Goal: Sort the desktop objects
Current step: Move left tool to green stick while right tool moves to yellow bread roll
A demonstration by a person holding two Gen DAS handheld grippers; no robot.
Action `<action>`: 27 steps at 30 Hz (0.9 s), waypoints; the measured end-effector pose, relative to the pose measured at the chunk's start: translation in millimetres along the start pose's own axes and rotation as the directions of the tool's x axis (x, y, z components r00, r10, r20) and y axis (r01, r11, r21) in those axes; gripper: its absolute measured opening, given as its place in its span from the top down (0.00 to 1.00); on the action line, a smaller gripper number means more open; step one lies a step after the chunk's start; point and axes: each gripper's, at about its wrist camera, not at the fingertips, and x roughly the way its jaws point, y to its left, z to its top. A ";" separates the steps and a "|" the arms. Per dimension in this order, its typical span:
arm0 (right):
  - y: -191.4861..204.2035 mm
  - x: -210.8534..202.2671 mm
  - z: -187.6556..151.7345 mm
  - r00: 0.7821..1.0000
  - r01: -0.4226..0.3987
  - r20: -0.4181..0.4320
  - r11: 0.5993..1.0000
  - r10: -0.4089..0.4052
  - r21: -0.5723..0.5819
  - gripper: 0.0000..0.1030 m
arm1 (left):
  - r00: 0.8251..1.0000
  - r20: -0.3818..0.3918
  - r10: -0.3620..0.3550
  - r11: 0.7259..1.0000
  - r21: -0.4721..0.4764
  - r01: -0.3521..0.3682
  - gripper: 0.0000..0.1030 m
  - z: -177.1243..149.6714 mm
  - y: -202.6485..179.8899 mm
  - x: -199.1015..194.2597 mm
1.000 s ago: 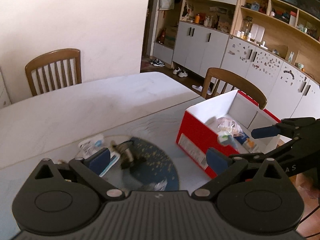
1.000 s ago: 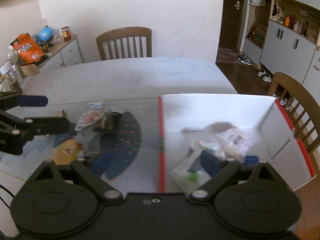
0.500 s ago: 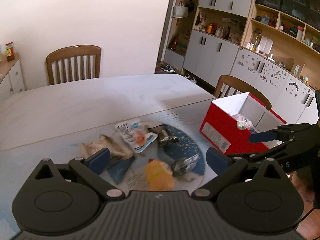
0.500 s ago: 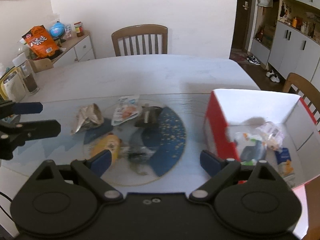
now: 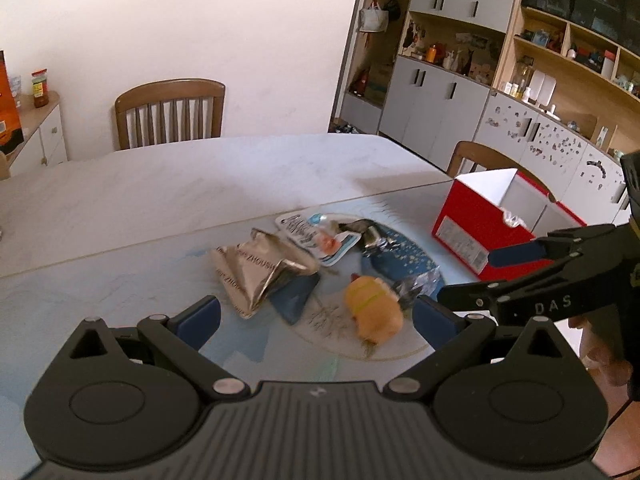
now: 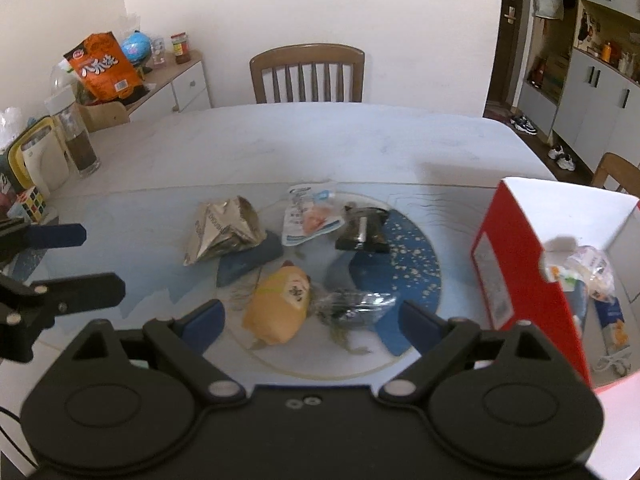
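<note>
Loose packets lie on a round blue-and-white mat: a crumpled silver wrapper (image 5: 256, 270) (image 6: 224, 230), a white-blue pouch (image 5: 316, 236) (image 6: 310, 218), a dark wrapper (image 5: 368, 232) (image 6: 364, 230), a yellow bun packet (image 5: 372, 308) (image 6: 280, 308) and clear crumpled plastic (image 5: 416, 284) (image 6: 356, 306). To their right stands the red box (image 5: 480, 232) (image 6: 516, 264), holding several packets. My left gripper (image 5: 316, 318) (image 6: 100, 262) hovers open and empty at the left of the pile. Open and empty too, my right gripper (image 6: 312, 322) (image 5: 470, 276) frames the bun packet and the clear plastic.
The white table (image 6: 320, 140) stretches back to a wooden chair (image 6: 308, 72). Another chair (image 5: 484, 156) stands behind the box. At the table's left edge are a Rubik's cube (image 6: 30, 204), a bottle (image 6: 76, 136) and a white jug (image 6: 40, 160). A sideboard (image 6: 172, 80) carries an orange snack bag.
Both grippers have drawn back and swung left, away from the red box. The right one, earlier over the box's inside, is now before the pile. Both stayed open.
</note>
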 end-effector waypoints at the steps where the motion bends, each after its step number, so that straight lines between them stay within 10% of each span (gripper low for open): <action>1: 2.7 3.3 -0.1 1.000 0.001 -0.005 1.000 -0.001 -0.004 0.09 | 1.000 -0.004 0.005 1.000 0.000 -0.005 0.00 -2.5 2.2 0.1; 27: 24.5 50.3 -13.3 0.998 0.037 -0.056 0.998 -0.040 -0.053 0.16 | 0.993 -0.115 -0.015 0.997 0.078 0.024 0.02 -72.7 -3.5 38.6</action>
